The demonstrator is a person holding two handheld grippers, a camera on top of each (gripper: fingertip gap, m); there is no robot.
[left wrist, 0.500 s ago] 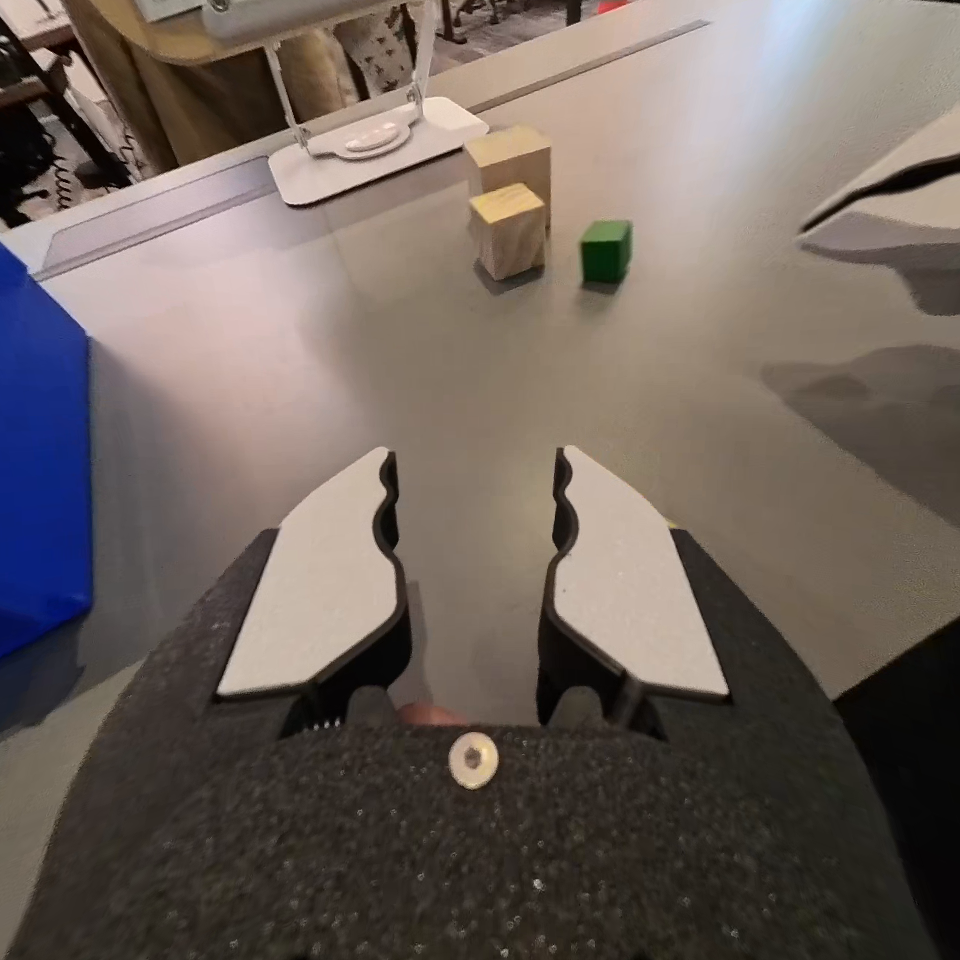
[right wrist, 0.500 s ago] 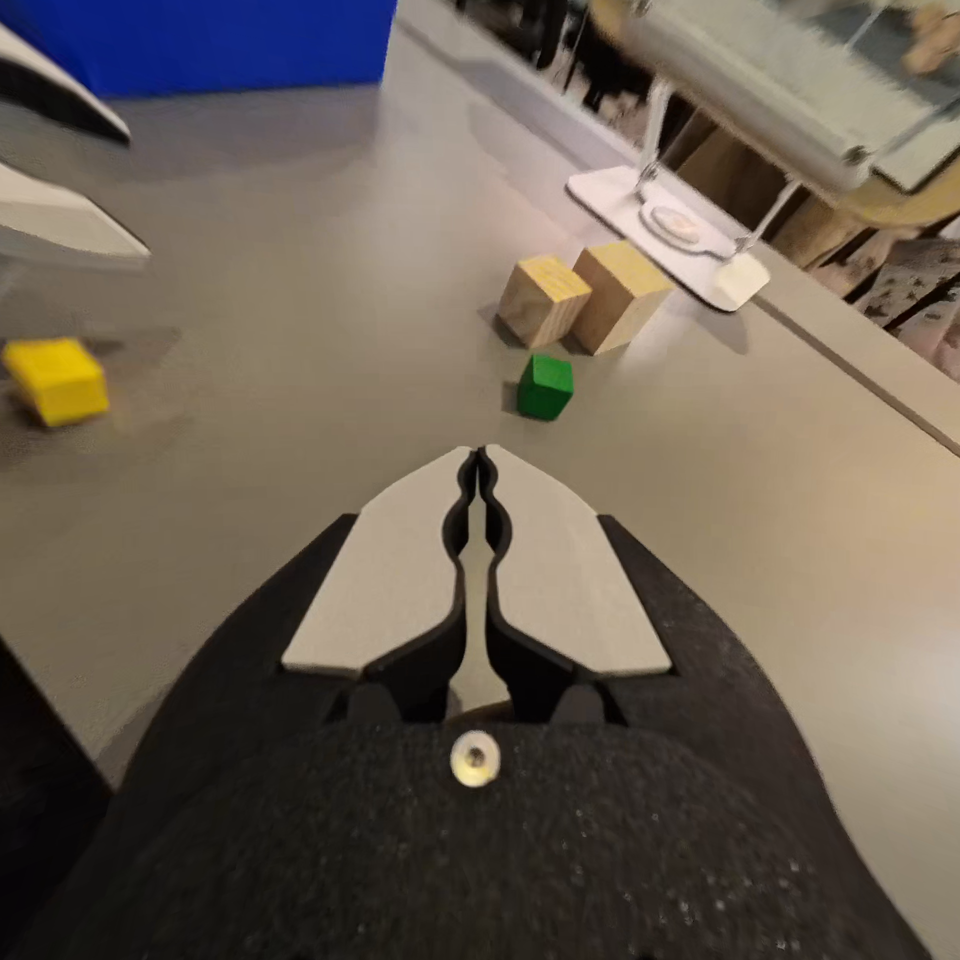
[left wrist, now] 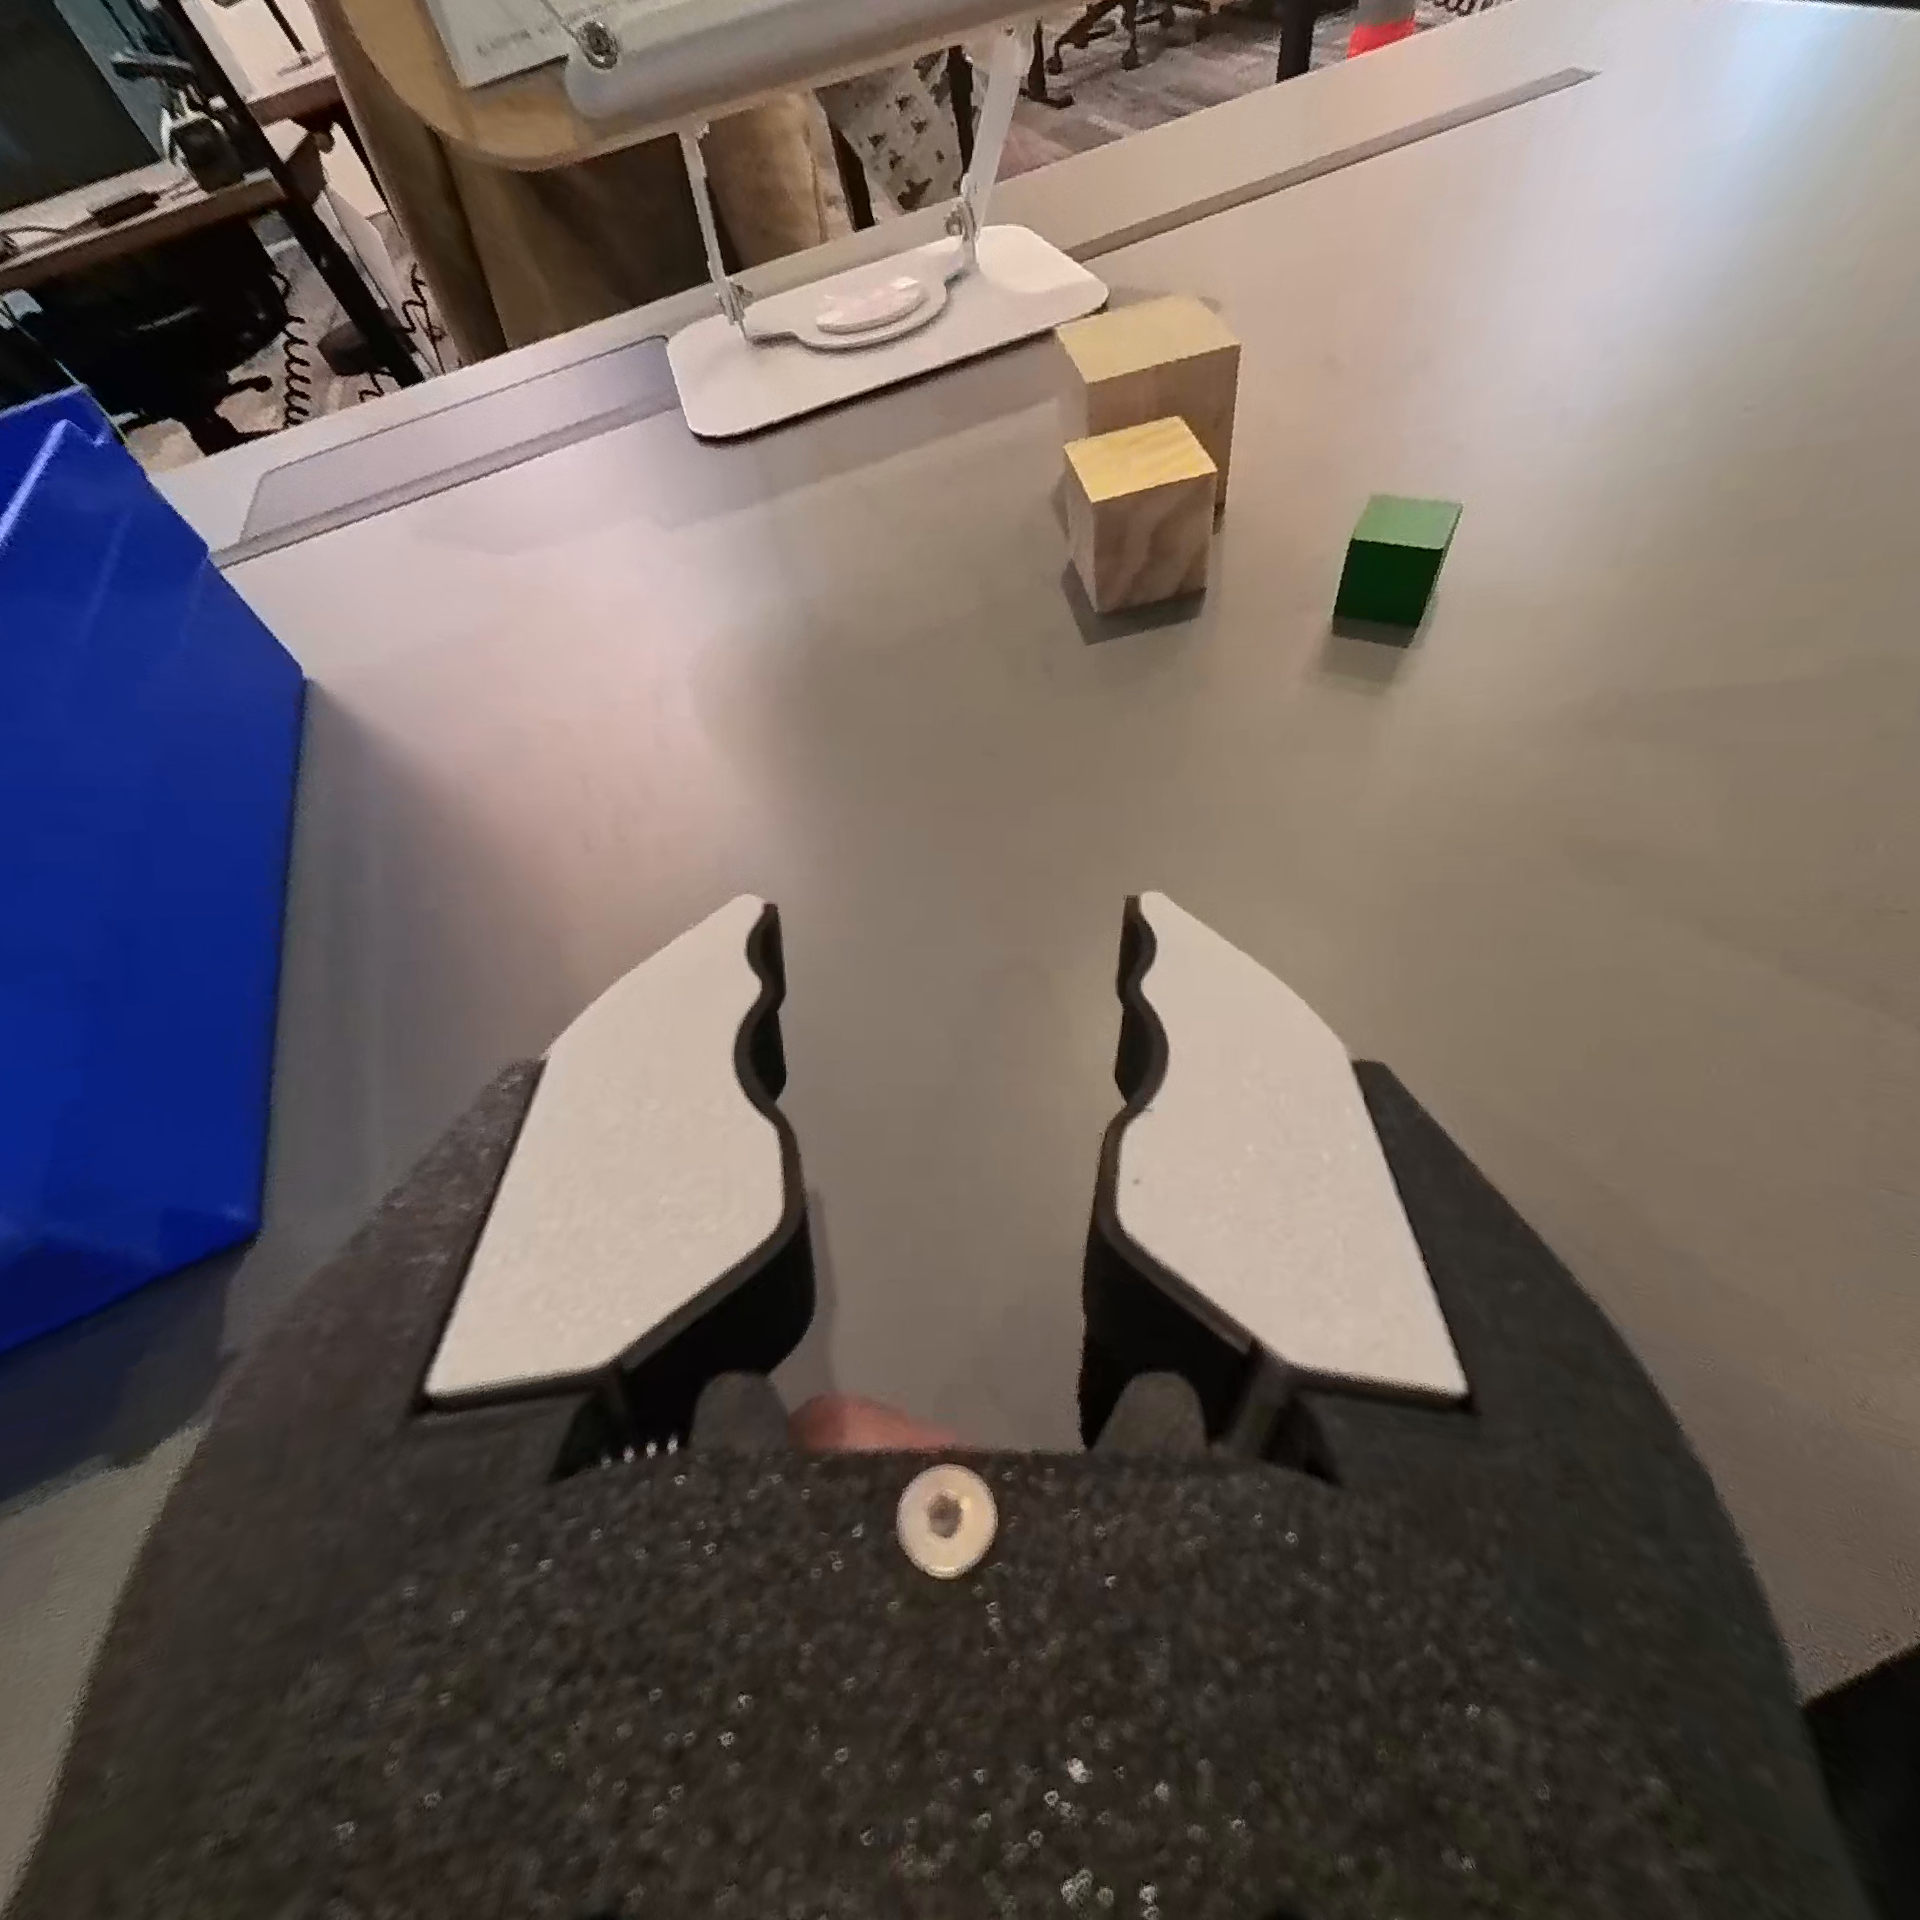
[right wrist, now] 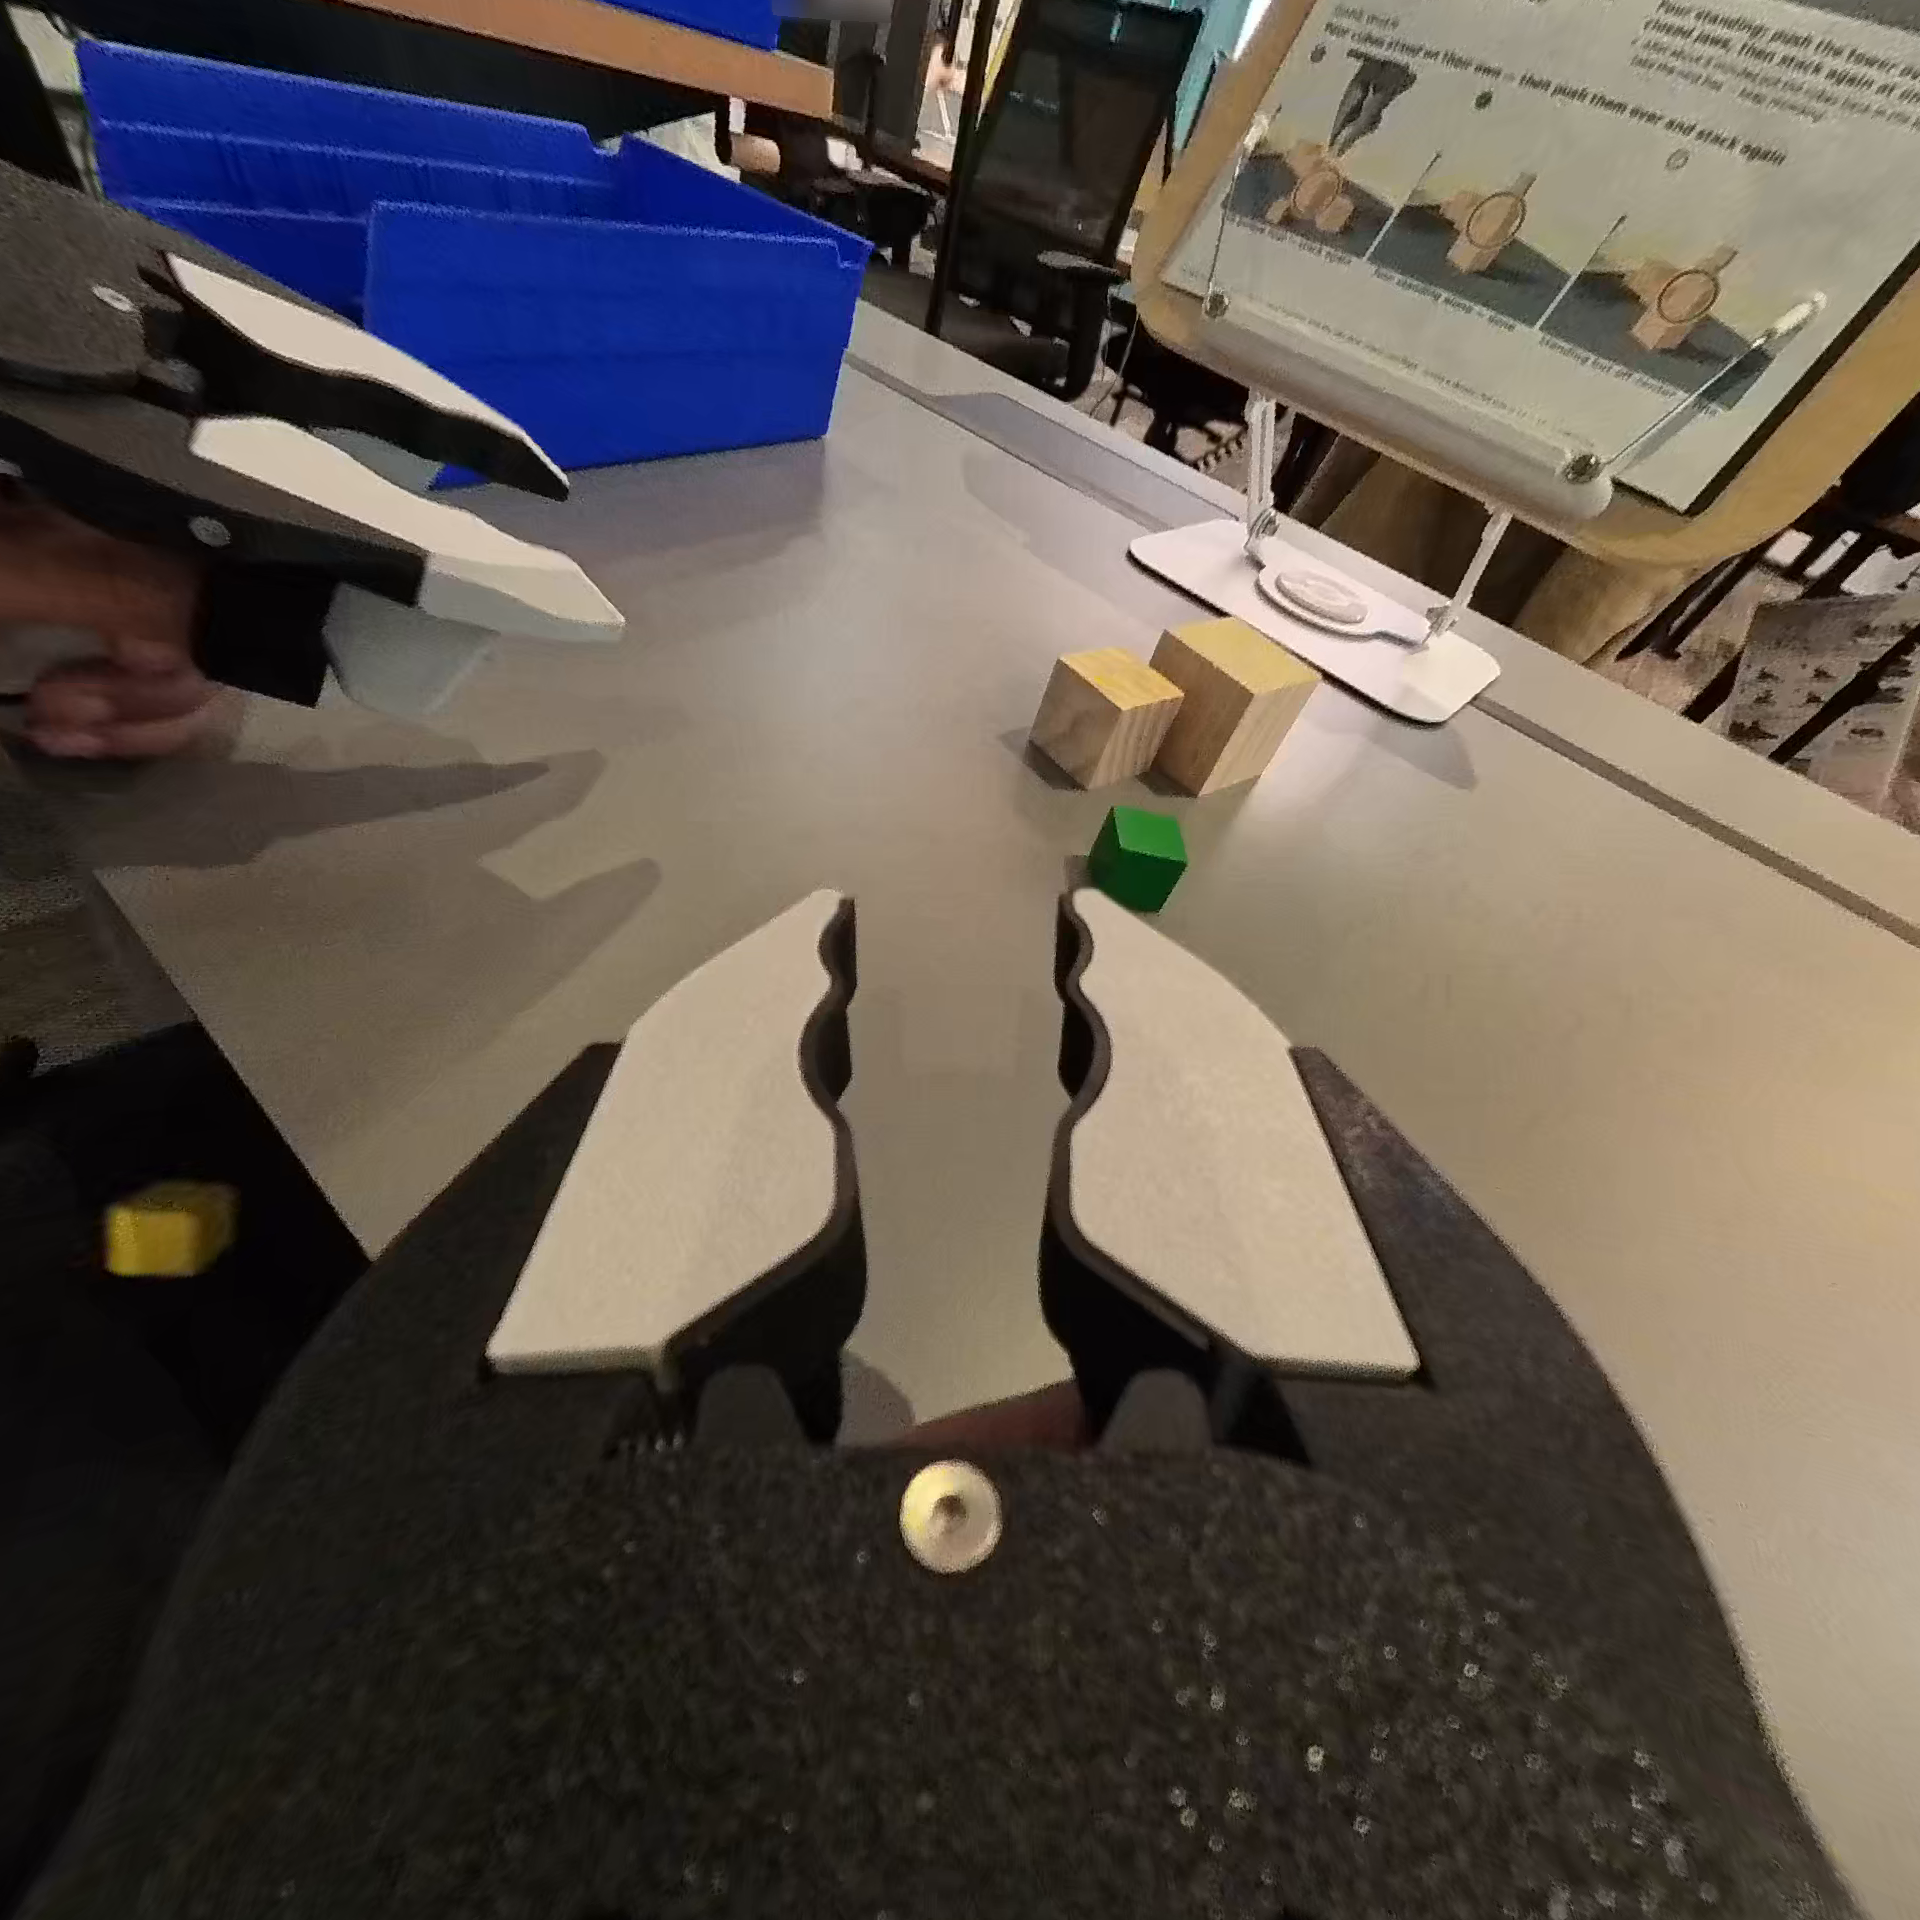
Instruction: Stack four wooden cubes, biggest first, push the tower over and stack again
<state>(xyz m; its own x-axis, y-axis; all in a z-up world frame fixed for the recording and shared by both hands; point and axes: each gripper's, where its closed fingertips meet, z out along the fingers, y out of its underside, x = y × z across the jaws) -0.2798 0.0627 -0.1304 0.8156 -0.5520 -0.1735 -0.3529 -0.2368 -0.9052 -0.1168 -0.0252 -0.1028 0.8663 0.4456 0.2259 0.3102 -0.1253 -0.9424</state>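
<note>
Three cubes sit on the grey table [left wrist: 1507,935] at the far side. The large wooden cube [left wrist: 1153,379] touches the medium wooden cube [left wrist: 1138,514] in front of it. A small green cube [left wrist: 1397,561] stands apart to their right. In the right wrist view the large cube [right wrist: 1231,701], medium cube [right wrist: 1103,717] and green cube [right wrist: 1138,857] show ahead. A blurred yellow cube [right wrist: 166,1229] shows beyond the table's near edge against a dark area. My left gripper [left wrist: 948,914] is open and empty, and it also shows in the right wrist view [right wrist: 590,553]. My right gripper [right wrist: 956,909] is open and empty, just short of the green cube.
A blue bin [left wrist: 125,883] stands at the left of the table, also seen in the right wrist view [right wrist: 613,312]. A sign stand with a white base [left wrist: 883,332] sits behind the wooden cubes. The table edge [right wrist: 229,1060] runs at the near left.
My right gripper has opened and drawn back and up. The yellow cube, on the table at the left before, now shows past the table edge. My left gripper stays open.
</note>
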